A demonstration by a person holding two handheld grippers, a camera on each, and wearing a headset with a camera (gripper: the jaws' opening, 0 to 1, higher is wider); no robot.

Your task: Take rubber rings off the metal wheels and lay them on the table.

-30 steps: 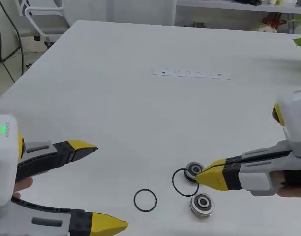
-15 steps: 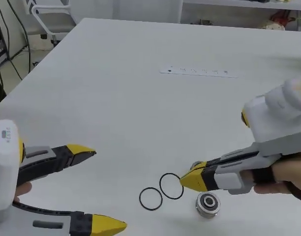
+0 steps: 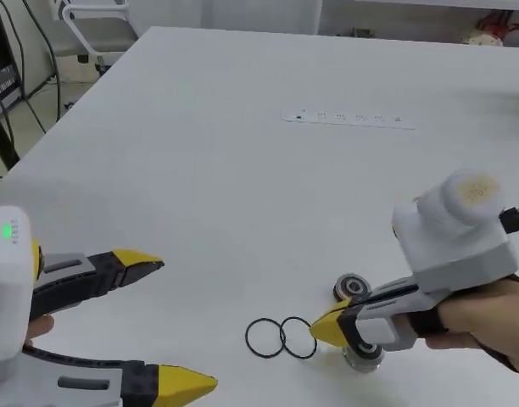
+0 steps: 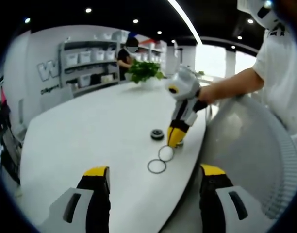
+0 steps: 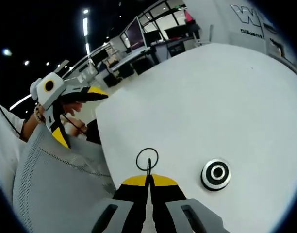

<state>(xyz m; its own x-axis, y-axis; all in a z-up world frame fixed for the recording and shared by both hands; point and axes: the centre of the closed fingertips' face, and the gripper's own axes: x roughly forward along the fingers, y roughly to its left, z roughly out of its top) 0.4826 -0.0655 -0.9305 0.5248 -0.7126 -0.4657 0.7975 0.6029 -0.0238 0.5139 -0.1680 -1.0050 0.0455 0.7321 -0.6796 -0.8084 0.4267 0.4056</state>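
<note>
Two thin black rubber rings lie side by side near the table's front edge. The left ring (image 3: 247,337) (image 4: 156,173) lies free. My right gripper (image 3: 321,327) (image 4: 175,142) (image 5: 148,177) is shut on the rim of the right ring (image 3: 298,319) (image 4: 158,153). In the right gripper view a thin black line runs from a ring (image 5: 137,159) into the shut tips. One metal wheel (image 3: 351,287) (image 4: 157,134) (image 5: 216,174) stands just behind that gripper; a second wheel (image 3: 362,356) is partly hidden under it. My left gripper (image 3: 162,322) (image 4: 154,171) (image 5: 66,114) hangs open and holds nothing at the front left.
A white strip with small marks (image 3: 348,119) lies across the table's middle, far from the work. An office chair (image 3: 86,13) stands beyond the table's back left corner. The table's left edge (image 3: 56,110) runs diagonally. A plant (image 4: 143,70) stands at the far end.
My right gripper has moved left and towards me with the ring, bringing it down beside the free ring. The wheel behind it is now uncovered. The left gripper has stayed put.
</note>
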